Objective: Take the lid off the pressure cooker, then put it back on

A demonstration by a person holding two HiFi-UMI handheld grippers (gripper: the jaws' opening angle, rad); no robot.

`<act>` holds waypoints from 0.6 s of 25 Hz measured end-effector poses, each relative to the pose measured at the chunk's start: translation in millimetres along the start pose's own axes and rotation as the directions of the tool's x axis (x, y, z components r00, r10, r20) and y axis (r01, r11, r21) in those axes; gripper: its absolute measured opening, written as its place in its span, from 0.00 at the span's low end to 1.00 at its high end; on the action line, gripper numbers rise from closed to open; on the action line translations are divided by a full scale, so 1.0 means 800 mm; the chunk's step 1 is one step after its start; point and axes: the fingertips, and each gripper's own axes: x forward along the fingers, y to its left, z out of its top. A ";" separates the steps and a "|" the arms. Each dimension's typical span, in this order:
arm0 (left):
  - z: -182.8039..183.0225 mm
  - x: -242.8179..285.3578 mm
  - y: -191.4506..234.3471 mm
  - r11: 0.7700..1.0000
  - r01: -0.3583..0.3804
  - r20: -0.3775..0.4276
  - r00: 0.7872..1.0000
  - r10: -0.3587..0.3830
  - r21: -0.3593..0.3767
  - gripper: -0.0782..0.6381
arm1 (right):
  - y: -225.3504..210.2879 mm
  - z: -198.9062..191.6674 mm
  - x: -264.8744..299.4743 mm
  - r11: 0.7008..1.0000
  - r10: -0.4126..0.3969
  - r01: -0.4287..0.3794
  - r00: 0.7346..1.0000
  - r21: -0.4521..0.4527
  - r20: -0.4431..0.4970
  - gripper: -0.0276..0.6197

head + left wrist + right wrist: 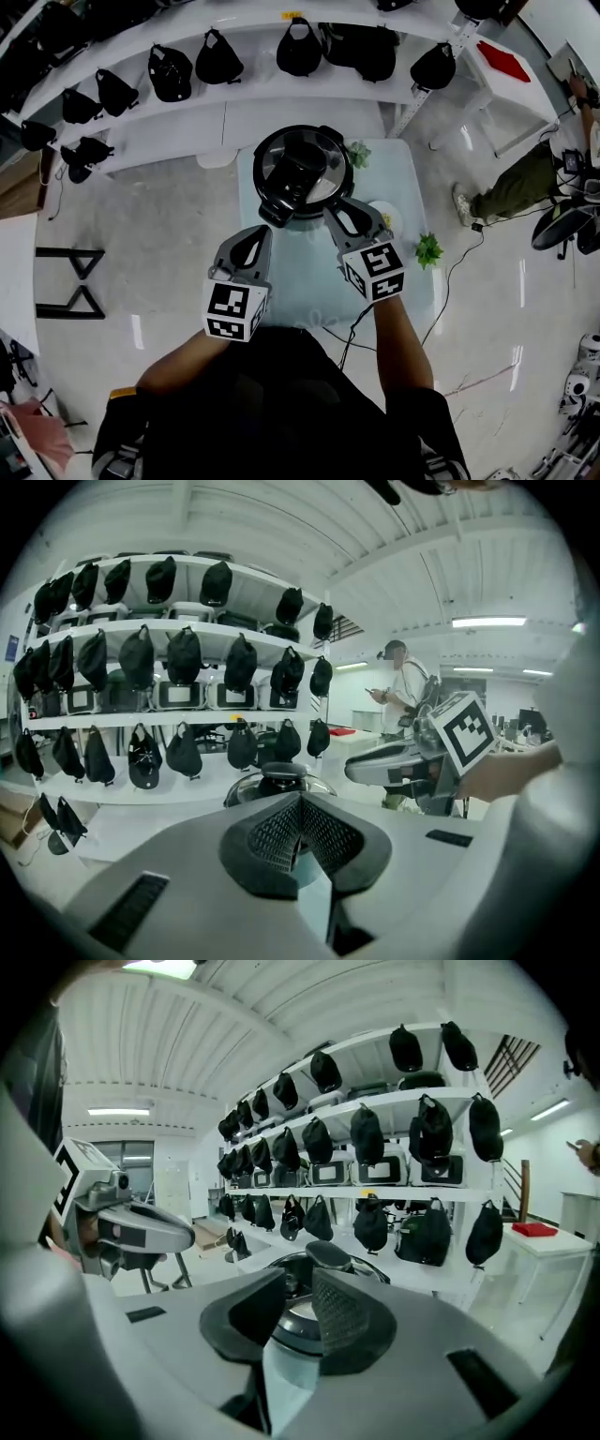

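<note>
We find the pressure cooker [302,173] upright at the far end of the pale surface [305,281], with its lid [328,155] seated flat on top. In the head view, the lid's black handle runs across it and juts past the rim at the near left. The gripper views instead show the knob [328,1254] rising at centre.

The left claw [298,806] is fully closed, pads meeting on nothing, short of the cooker. The right claw [300,1288] stands narrowly parted and grips nothing; the lid shows beyond its gap.

Only the head view shows a small plant [428,249] at the surface's right edge. Only the left gripper view shows a standing person [403,682] beside the shelves [187,714] of black bags.
</note>
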 end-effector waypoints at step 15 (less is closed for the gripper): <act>-0.012 -0.068 -0.018 0.986 0.160 0.063 0.985 -0.162 0.044 0.12 | 0.113 -0.012 -0.085 0.940 -0.273 0.268 0.962 0.211 -0.004 0.07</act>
